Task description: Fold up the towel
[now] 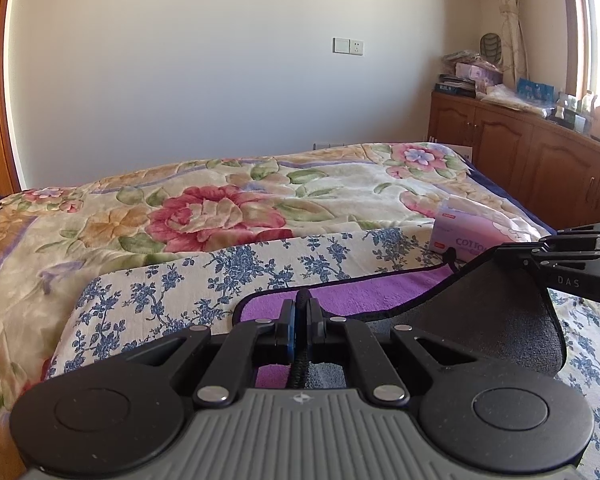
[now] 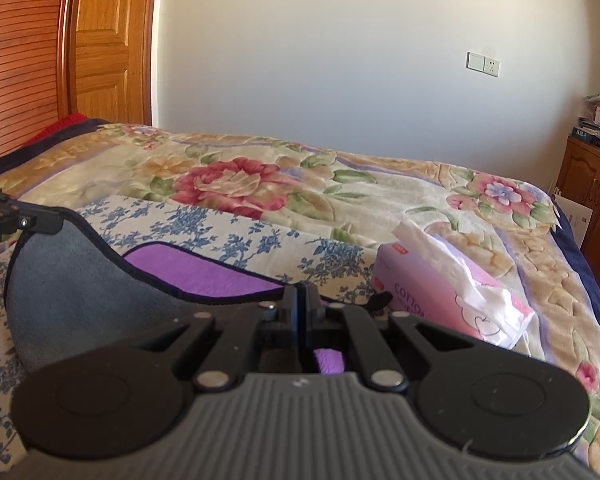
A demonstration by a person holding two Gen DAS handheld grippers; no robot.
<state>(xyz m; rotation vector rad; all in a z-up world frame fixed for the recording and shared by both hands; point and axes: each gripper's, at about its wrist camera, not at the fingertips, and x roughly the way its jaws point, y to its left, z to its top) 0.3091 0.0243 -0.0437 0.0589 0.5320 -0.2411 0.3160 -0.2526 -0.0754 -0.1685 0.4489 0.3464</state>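
A: Two grippers, both pressed together on the towel (image 1: 380, 296). The left gripper (image 1: 301, 320) pinches the black piped hem between its blue pads; the right gripper (image 2: 301, 312) pinches the same hem further along, and enters the left view at 3 o'clock.

B: Towel location?

A: On the blue-flowered cloth (image 1: 204, 276) over the bed, its near part lifted. Purple face up at 12 o'clock of each gripper; grey underside folded over and hanging between the two grips.

B: Handling properties?

A: Judged light, soft and limp: it sags in a curve between the holds. The plush pile should grip well. Recommended hold: the stitched hem at the corners, where the fabric is firmest.

B: Legible markings?

A: On the right gripper body, "DAS". On the pink tissue box (image 2: 440, 300) at 2 o'clock, "COTTO", remainder hidden. Beyond, the floral blanket (image 1: 220, 208): no text.
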